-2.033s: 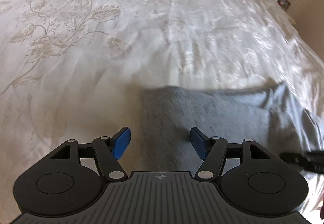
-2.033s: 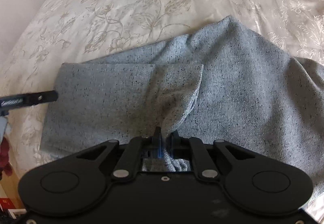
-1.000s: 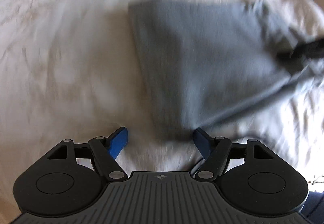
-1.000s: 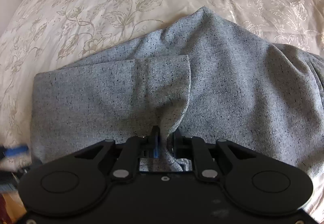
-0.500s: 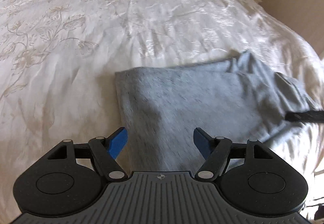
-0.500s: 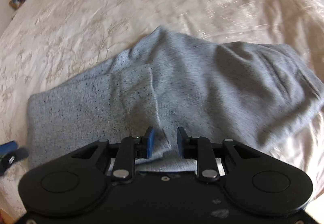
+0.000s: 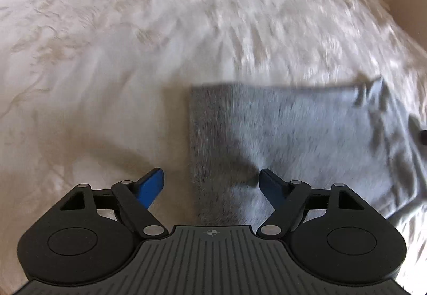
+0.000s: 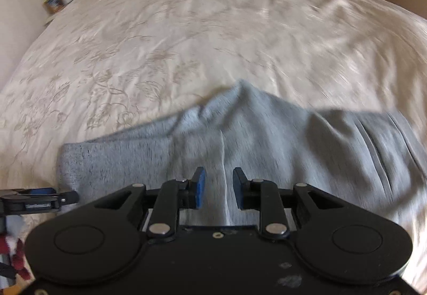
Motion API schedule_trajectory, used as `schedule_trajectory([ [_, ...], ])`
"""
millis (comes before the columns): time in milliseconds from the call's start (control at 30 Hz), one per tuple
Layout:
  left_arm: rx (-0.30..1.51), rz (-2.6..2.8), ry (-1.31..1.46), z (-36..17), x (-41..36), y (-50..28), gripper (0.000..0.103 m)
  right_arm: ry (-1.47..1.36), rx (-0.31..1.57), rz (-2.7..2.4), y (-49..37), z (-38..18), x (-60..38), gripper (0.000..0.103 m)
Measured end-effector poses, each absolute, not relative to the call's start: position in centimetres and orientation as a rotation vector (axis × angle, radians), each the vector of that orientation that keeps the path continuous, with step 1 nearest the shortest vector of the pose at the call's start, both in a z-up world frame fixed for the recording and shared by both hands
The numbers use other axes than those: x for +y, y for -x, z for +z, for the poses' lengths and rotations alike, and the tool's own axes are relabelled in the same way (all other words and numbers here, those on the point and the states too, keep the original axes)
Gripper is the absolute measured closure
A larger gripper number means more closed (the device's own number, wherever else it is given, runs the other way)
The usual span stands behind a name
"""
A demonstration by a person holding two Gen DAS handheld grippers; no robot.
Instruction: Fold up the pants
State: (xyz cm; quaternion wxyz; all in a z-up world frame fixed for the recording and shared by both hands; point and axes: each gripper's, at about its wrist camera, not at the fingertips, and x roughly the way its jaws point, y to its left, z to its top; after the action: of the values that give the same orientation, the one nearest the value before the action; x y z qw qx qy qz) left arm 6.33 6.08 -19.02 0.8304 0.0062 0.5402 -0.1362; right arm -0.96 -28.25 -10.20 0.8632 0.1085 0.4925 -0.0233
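While the grey pants (image 7: pixel 293 140) stretch rightward across the bed (image 7: pixel 133 41), the left hand-held gripper (image 7: pixel 210 183), jaws opening and empty, straddles their near-left edge, and the right hand-held gripper (image 8: pixel 218 188) hovers narrowly parted over the middle.

Left gripper (image 7: pixel 210 183) jaws opening, empty; right gripper (image 8: pixel 218 188) parted, empty.

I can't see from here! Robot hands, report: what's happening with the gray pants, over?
Left gripper opening, nothing held. Right gripper open, off the cloth. Gray pants folded on the bedspread. Nothing in the way.
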Motion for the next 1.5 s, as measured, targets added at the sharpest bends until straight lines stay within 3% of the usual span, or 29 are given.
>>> schedule_trajectory([
  [300, 1.137, -0.202, 0.085, -18.0, 4.3, -7.6, 0.025, -0.166, 1.101, 0.206, -7.7, -14.7, -26.9, 0.090],
  [533, 1.138, -0.292, 0.077, -17.8, 1.9, -8.5, 0.025, -0.167, 1.138, 0.247, -11.2, -18.4, -24.7, 0.091],
  [833, 1.122, -0.332, 0.050, -19.1, 0.0, -10.2, 0.025, -0.183, 1.028, 0.226, -11.2, -14.5, -28.6, 0.091],
  [1000, 1.116, -0.333, -0.016, -19.9, -0.1, -10.0, 0.025, -0.108, 1.082, 0.083, -12.6, -16.6, -32.6, 0.091],
  [1100, 1.112, -0.329, -0.037, -19.8, -0.3, -9.8, 0.025, -0.150, 1.109, 0.035, -13.7, -18.0, -34.6, 0.101],
  [1167, 1.111, -0.320, -0.030, -19.4, -0.3, -9.8, 0.025, -0.147, 1.091, 0.036, -13.6, -17.5, -34.7, 0.100],
  [1233, 1.103, -0.315, -0.010, -18.7, -0.1, -9.6, 0.025, -0.167, 1.058, 0.034, -12.6, -16.1, -35.0, 0.091],
  [1367, 1.086, -0.353, 0.014, -17.1, 0.0, -8.6, 0.025, -0.241, 1.004, -0.011, -8.6, -13.3, -35.6, 0.088],
  [1500, 1.071, -0.398, 0.024, -15.9, -0.5, -6.9, 0.025, -0.322, 0.993, -0.099, -2.0, -11.4, -37.0, 0.072],
])
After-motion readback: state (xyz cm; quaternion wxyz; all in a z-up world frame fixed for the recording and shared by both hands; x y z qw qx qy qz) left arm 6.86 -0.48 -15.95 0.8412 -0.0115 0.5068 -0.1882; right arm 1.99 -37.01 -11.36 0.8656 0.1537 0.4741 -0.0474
